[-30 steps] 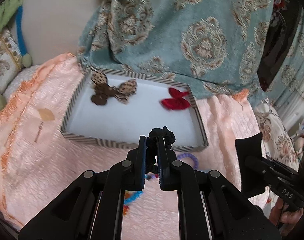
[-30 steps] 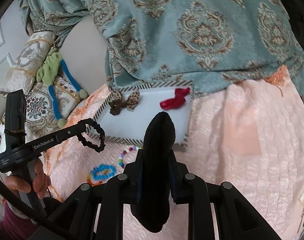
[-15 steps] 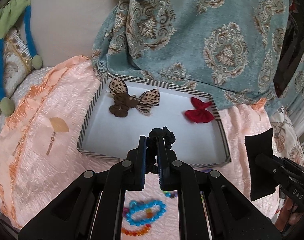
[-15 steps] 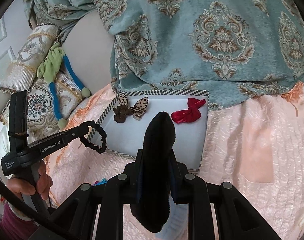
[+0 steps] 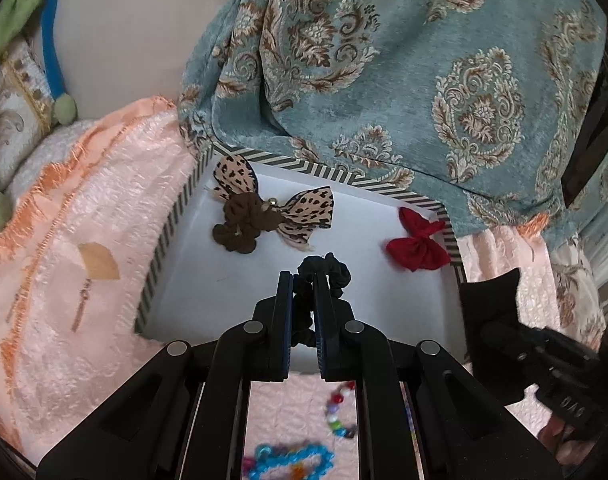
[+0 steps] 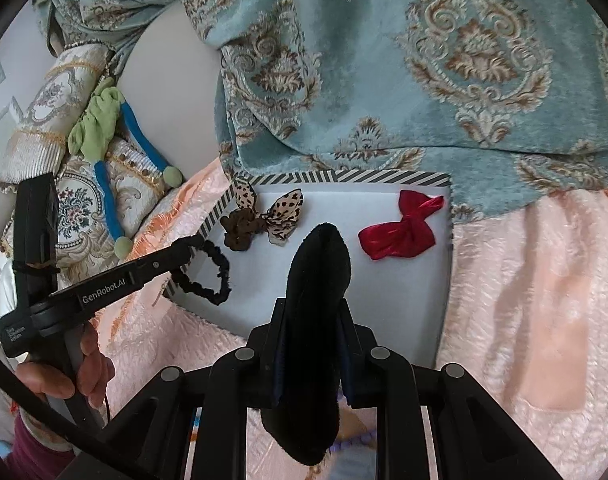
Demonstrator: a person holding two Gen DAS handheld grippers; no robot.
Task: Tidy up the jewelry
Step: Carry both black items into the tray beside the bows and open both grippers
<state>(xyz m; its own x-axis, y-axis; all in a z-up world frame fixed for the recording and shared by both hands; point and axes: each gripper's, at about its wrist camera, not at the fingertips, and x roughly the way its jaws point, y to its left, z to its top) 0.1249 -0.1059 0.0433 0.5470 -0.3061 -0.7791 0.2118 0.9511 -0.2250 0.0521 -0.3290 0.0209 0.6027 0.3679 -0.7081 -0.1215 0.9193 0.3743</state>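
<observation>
A white tray (image 5: 184, 280) with a striped rim lies on the pink bedspread; it also shows in the right wrist view (image 6: 403, 280). In it lie a leopard-print bow with a brown scrunchie (image 5: 260, 216) and a red bow (image 5: 417, 246). My left gripper (image 5: 304, 280) is shut on a black scrunchie (image 5: 325, 270) and holds it over the tray's near part; the scrunchie also shows in the right wrist view (image 6: 212, 272). My right gripper (image 6: 311, 308) is shut on a black velvet piece (image 6: 317, 280) over the tray's near edge.
A teal patterned blanket (image 5: 423, 80) hangs over the tray's far side. Beaded bracelets (image 5: 296, 456) lie on the bedspread (image 5: 84, 240) below my left gripper. Embroidered cushions (image 6: 84, 200) with a green and blue cord are at the left.
Both grippers have moved forward toward the tray and are now over its near part, each still holding its item. The tray looks larger and closer in both views.
</observation>
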